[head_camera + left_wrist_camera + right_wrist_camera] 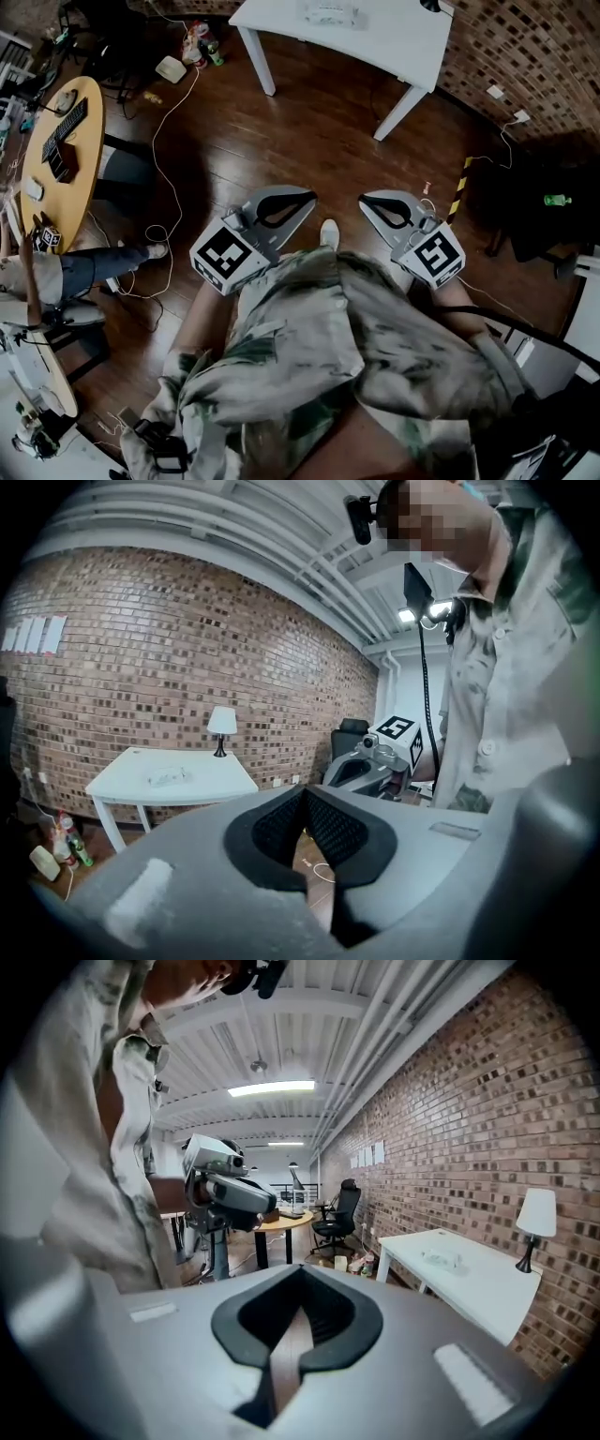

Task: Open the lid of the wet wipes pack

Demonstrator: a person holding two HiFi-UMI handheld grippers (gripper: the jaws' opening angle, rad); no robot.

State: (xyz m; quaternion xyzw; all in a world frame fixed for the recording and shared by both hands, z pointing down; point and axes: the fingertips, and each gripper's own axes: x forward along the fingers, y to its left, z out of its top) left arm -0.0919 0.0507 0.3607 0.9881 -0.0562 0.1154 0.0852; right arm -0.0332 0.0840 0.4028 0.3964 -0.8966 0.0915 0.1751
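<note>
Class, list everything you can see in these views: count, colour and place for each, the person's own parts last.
Table: one, white, by the brick wall.
Wipes pack: one, pale, on the white table.
Lamp: one, white shade, on the white table.
Round table: one, yellow, head view's left.
Keyboard: one, black, on the round table.
Chair: one, black, beyond the white table.
Bottle: one, green, head view's right edge.
Cables: several, white, on the wooden floor.
Seated person: one, blue jeans, beside the round table.
Left gripper: one, grey, shut, empty, before the person's body.
Right gripper: one, grey, shut, empty, beside the left.
</note>
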